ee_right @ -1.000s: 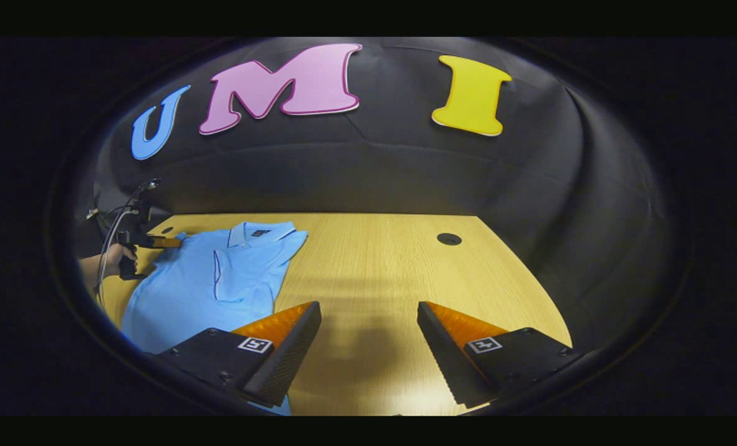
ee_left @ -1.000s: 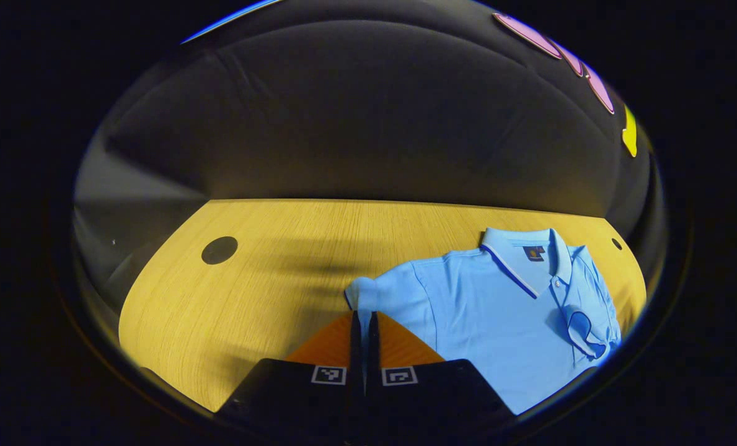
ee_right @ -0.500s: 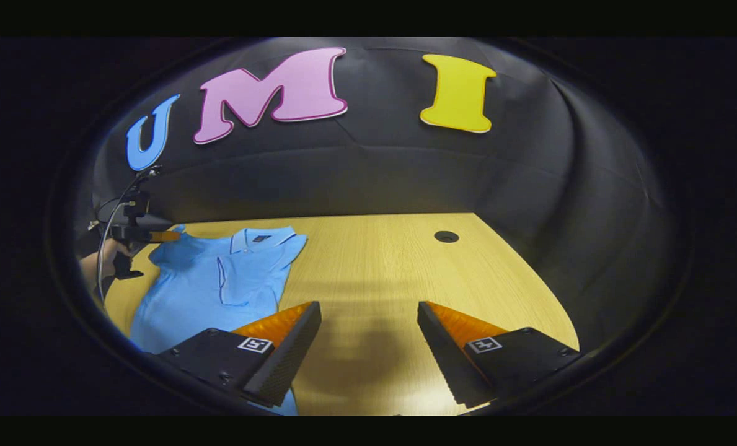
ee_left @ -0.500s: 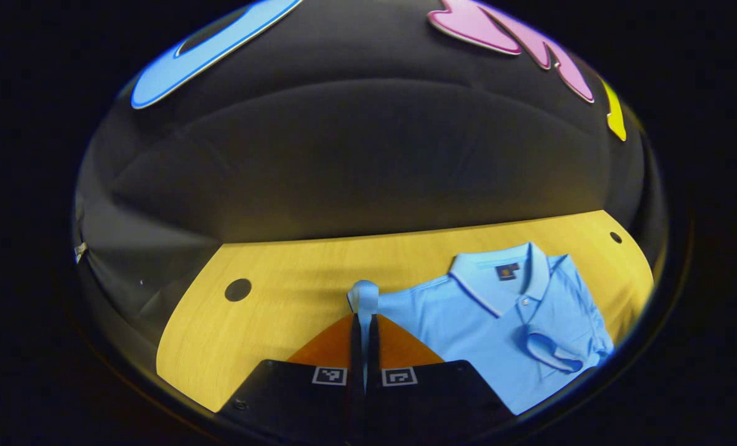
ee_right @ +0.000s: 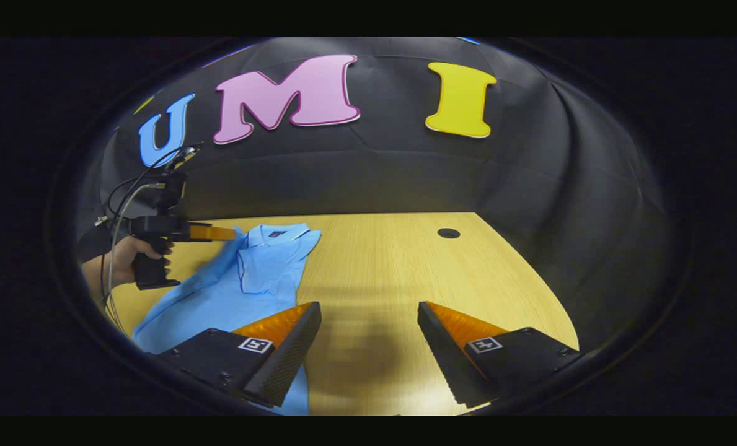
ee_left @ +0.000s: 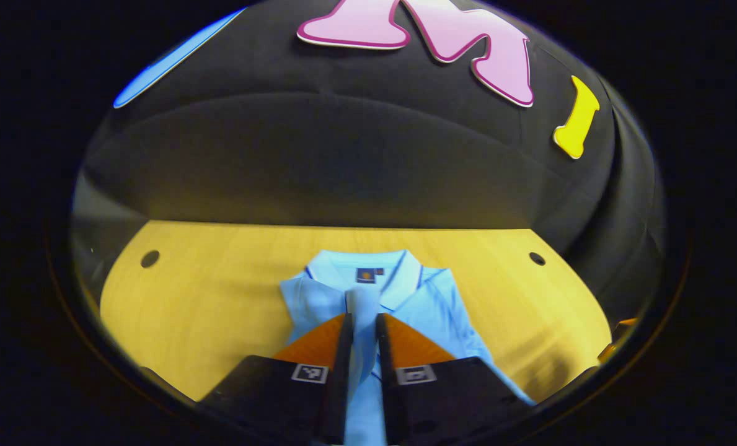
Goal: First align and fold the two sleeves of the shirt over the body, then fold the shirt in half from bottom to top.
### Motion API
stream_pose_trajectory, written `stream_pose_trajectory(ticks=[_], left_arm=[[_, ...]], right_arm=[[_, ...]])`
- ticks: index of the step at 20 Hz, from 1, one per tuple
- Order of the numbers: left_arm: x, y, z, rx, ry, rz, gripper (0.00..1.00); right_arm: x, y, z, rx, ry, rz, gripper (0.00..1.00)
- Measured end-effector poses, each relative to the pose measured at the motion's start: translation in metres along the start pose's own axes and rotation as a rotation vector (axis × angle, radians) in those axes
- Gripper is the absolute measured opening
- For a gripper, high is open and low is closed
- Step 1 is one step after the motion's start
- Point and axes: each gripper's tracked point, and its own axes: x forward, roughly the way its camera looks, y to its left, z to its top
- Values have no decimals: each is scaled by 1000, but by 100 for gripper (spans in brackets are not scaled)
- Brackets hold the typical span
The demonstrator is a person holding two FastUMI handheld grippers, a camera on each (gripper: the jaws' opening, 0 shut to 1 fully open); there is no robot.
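Sleeve [ee_left: 362, 310] clamped in L gripper [ee_left: 362, 322] over shirt [ee_right: 250, 279]; R gripper [ee_right: 368, 310] apart above bare table [ee_right: 393, 260].

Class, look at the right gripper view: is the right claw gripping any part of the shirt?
No: the right claw is open over bare table, with the shirt off to one side.

Wooden table [ee_right: 393, 272], black cloth wall [ee_right: 405, 179]

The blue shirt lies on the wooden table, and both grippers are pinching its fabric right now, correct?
Not quite. The left gripper pinches a sleeve of the blue shirt, but the right gripper view shows the right gripper wide open over the bare wooden table, holding nothing.
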Motion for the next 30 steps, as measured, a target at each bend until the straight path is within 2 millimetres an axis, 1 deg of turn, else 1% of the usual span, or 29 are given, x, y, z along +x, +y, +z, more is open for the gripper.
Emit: stream_pose_trajectory(ticks=[2, 4, 5, 6, 7, 8, 9, 10, 12, 13, 14, 15, 16, 19, 21, 23, 25, 26, 28, 30], left_arm=[[-15, -12, -8, 12, -7, -31, 51], [-40, -19, -15, 43, -21, -49, 70], [-57, -18, -15, 68, -39, -44, 83], [-73, -16, -19, 95, -57, -39, 87], [-93, -13, -22, 119, -76, -28, 97], [-113, -11, -24, 136, -93, -18, 97], [-134, -8, -26, 145, -106, -9, 98], [-154, -3, -31, 146, -118, 1, 98], [-193, 6, -38, 142, -142, 20, 98], [-212, 13, -45, 142, -148, 35, 98], [-228, 20, -50, 143, -152, 50, 98], [-243, 29, -57, 143, -151, 64, 98], [-257, 36, -67, 140, -147, 78, 97], [-296, 62, -105, 145, -112, 116, 97], [-313, 79, -139, 143, -69, 140, 97], [-323, 94, -174, 128, -16, 162, 97], [-320, 107, -208, 125, 38, 188, 97], [-330, 115, -225, 129, 57, 197, 97], [-336, 125, -249, 129, 99, 205, 98], [-335, 130, -267, 118, 136, 207, 98]], right_arm=[[-11, 11, -4, 8, 1, 13, 98], [-22, 23, -10, 23, 5, 21, 96], [-26, 28, -13, 27, 10, 21, 96], [-33, 33, -18, 32, 17, 24, 95], [-41, 39, -22, 37, 25, 25, 97], [-49, 43, -28, 43, 35, 26, 95], [-56, 48, -34, 50, 47, 27, 95], [-66, 53, -40, 58, 59, 27, 97], [-82, 62, -53, 72, 79, 23, 95], [-90, 66, -61, 75, 92, 16, 98], [-99, 69, -68, 78, 103, 13, 98], [-105, 72, -74, 79, 112, 9, 95], [-112, 76, -81, 80, 124, 5, 99], [-129, 88, -105, 97, 165, 1, 100], [-135, 95, -124, 104, 195, -4, 100], [-139, 98, -147, 94, 235, -21, 100], [-143, 102, -167, 79, 267, -33, 100], [-142, 101, -176, 73, 282, -42, 100], [-142, 102, -192, 77, 312, -54, 100], [-139, 102, -204, 77, 335, -71, 100]])
